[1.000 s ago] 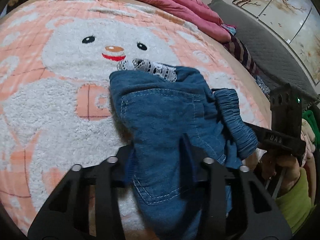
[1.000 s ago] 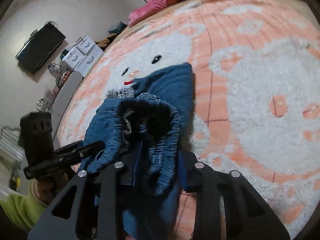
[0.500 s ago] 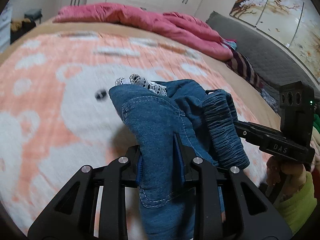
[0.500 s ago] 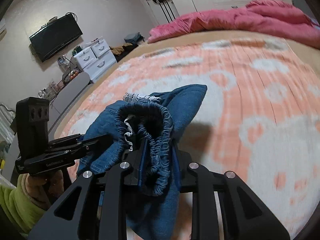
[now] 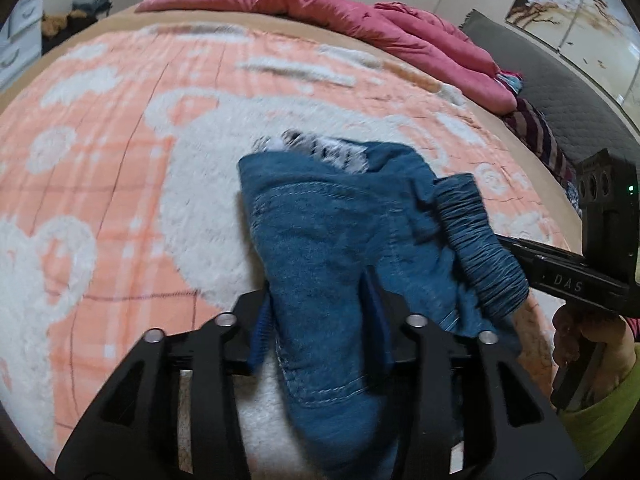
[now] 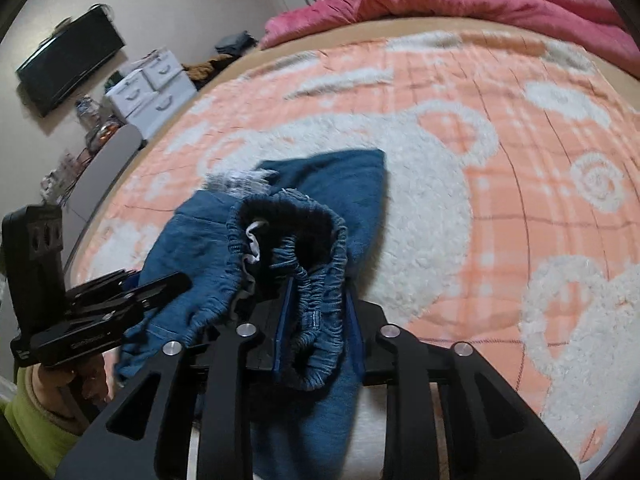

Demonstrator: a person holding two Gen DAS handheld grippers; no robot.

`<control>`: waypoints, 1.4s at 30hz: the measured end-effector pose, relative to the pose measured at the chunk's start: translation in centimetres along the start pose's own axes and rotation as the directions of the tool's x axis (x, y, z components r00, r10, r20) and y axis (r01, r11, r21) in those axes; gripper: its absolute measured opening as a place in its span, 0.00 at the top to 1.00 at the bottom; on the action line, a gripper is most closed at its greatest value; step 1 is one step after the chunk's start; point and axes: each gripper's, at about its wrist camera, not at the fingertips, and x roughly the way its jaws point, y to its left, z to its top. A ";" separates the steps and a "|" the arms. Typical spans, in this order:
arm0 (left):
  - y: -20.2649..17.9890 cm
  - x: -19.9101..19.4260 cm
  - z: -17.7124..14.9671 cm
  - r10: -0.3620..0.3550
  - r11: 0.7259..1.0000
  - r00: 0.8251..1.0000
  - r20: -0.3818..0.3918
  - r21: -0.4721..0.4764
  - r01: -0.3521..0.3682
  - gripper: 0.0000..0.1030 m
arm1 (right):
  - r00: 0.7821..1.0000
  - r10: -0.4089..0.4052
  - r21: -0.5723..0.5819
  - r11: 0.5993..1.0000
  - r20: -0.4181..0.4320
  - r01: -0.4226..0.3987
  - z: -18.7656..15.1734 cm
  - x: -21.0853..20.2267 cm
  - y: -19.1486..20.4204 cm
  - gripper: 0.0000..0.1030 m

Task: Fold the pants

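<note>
The fingers (image 5: 262,328) of the left gripper (image 5: 320,320) clamp a denim edge of the pants (image 5: 328,232), while the right gripper (image 6: 318,320) pinches the elastic waistband (image 6: 320,280), holding the pants bunched above the bed (image 5: 100,140), probably so they can be spread flat for folding. The legs hang below both views, and blur obscures the white trim (image 5: 320,148).

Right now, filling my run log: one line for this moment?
pants bunched, held over blanket | left gripper grips denim | right gripper grips waistband
</note>
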 end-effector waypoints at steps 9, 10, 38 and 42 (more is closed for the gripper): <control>0.3 -0.4 -1.0 0.025 1.000 1.000 0.014 -0.002 -0.025 0.51 | 0.999 -0.048 0.028 0.998 0.009 0.048 -1.2 -1.1 -0.9 0.53; 0.3 -0.6 -1.2 0.026 1.000 1.000 0.014 -0.005 -0.026 0.50 | 0.999 -0.052 0.031 0.998 0.013 0.051 -1.3 -1.3 -0.9 0.52; -4.9 -11.1 -8.5 0.048 0.996 0.992 0.117 0.071 -0.056 0.09 | 0.942 -0.230 -0.111 0.958 0.245 0.263 -11.5 -13.1 5.7 0.07; -5.2 -11.3 -9.9 0.052 0.996 0.992 0.111 0.068 -0.060 0.09 | 0.934 -0.240 -0.122 0.952 0.264 0.279 -13.3 -13.5 6.5 0.05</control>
